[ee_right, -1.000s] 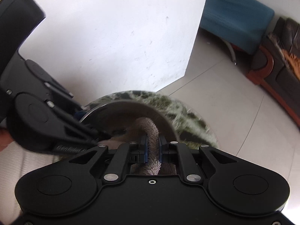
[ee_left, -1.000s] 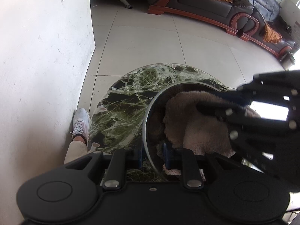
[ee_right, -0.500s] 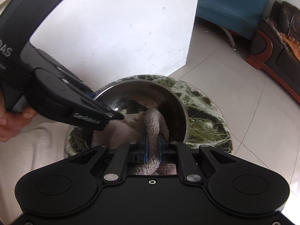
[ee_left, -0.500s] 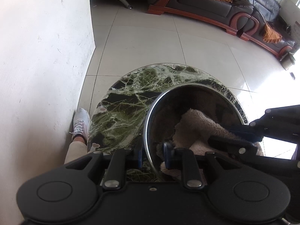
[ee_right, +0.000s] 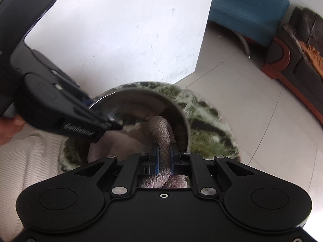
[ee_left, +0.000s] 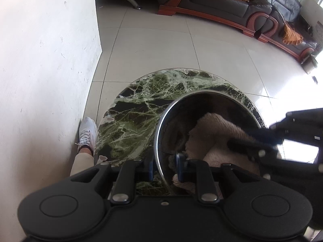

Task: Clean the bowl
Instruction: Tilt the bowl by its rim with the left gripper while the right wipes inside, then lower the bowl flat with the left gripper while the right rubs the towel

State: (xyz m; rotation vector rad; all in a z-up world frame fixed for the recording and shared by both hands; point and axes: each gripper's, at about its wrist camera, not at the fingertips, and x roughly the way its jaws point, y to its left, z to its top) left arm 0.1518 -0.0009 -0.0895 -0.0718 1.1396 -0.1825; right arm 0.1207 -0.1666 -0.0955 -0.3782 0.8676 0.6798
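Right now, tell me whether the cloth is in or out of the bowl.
In: the cloth lies bunched inside the bowl, pinched by the right gripper.

One metal bowl [ee_left: 201, 104] and one beige cloth [ee_left: 218, 129] between the jaws. Two grippers: left gripper [ee_left: 164, 166], right gripper [ee_right: 164, 154]. One marble table [ee_left: 141, 113], one white shoe [ee_left: 86, 133].

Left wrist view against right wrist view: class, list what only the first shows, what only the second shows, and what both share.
Only the left wrist view: a white shoe beside the wall, and the left gripper with its jaws closed on the bowl's rim.

Only the right wrist view: a hand holding the other tool, and the right gripper with its jaws closed on the cloth.

Both: the steel bowl, the beige cloth inside it, the green marble table, the dark sofa.
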